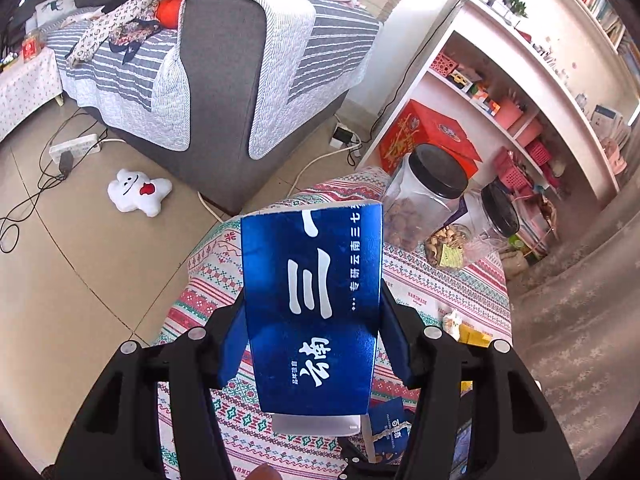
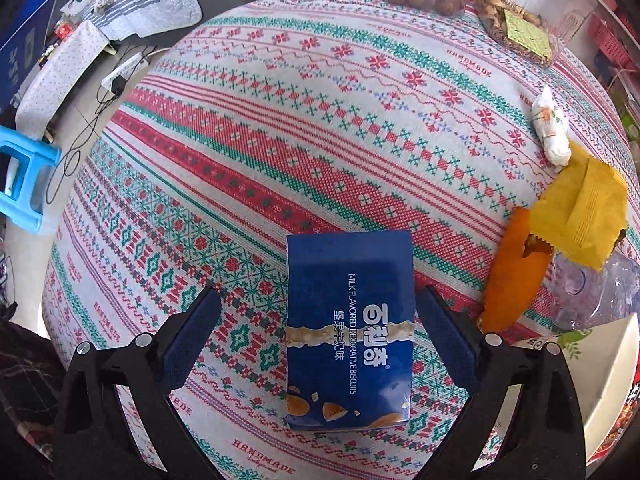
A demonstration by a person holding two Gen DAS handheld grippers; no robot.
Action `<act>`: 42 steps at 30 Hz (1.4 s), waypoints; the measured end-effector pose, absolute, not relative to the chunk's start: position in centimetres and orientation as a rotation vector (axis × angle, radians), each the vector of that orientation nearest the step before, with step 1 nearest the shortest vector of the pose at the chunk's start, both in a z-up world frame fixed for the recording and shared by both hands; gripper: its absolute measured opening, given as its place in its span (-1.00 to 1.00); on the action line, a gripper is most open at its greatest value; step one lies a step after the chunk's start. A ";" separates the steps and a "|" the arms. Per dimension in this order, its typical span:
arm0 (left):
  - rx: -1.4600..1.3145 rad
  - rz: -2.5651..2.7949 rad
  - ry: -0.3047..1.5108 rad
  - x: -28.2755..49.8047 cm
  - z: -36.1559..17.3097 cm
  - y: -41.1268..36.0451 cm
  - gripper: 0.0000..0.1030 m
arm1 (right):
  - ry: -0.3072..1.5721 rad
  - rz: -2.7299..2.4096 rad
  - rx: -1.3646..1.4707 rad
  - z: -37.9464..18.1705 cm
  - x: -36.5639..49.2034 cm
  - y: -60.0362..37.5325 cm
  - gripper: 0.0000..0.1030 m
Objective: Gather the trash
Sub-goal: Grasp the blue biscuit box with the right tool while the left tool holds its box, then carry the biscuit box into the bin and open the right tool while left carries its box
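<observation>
My left gripper point(image 1: 312, 320) is shut on a tall blue carton with white Chinese characters point(image 1: 312, 300) and holds it above the patterned tablecloth point(image 1: 216, 280). My right gripper point(image 2: 316, 320) is open, its fingers on either side of a blue biscuit box point(image 2: 348, 336) that lies flat on the tablecloth point(image 2: 320, 128), without touching it. The same biscuit box shows partly under the left gripper point(image 1: 390, 428). More trash lies at the right: an orange peel point(image 2: 512, 276), a yellow wrapper point(image 2: 580, 208), a white wrapped packet point(image 2: 552, 128) and a crumpled clear plastic bottle point(image 2: 592, 292).
Two clear jars with black lids point(image 1: 432, 196) point(image 1: 496, 208) and a bag of nuts point(image 1: 444, 244) stand at the table's far edge. A white carton point(image 2: 600, 372) sits at the near right. A grey sofa point(image 1: 220, 72), a plush toy point(image 1: 138, 192), floor cables, shelves point(image 1: 500, 92) and a blue stool point(image 2: 24, 184) surround the table.
</observation>
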State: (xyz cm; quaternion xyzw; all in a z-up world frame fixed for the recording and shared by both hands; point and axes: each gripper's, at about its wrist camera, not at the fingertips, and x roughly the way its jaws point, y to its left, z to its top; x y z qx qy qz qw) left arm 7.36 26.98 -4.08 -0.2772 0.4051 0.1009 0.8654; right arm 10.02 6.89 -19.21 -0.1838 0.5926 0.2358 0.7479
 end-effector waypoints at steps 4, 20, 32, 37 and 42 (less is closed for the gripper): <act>-0.570 0.209 0.861 7.4 -4.5 27.0 0.09 | 1.262 0.522 -0.455 -19.3 9.7 7.7 0.83; -0.638 0.166 1.113 9.6 -10.5 26.5 0.65 | 1.222 0.518 -0.431 -18.0 11.4 7.5 0.06; -0.633 0.250 1.278 13.6 -16.9 23.3 0.66 | 1.263 0.507 -0.425 -19.2 10.5 6.4 0.69; -0.611 0.239 1.291 14.1 -18.1 23.4 0.25 | 1.231 0.492 -0.386 -18.2 11.2 5.5 0.05; -0.646 0.230 1.237 13.4 -16.7 24.5 0.20 | 1.209 0.506 -0.379 -17.5 11.4 6.2 0.05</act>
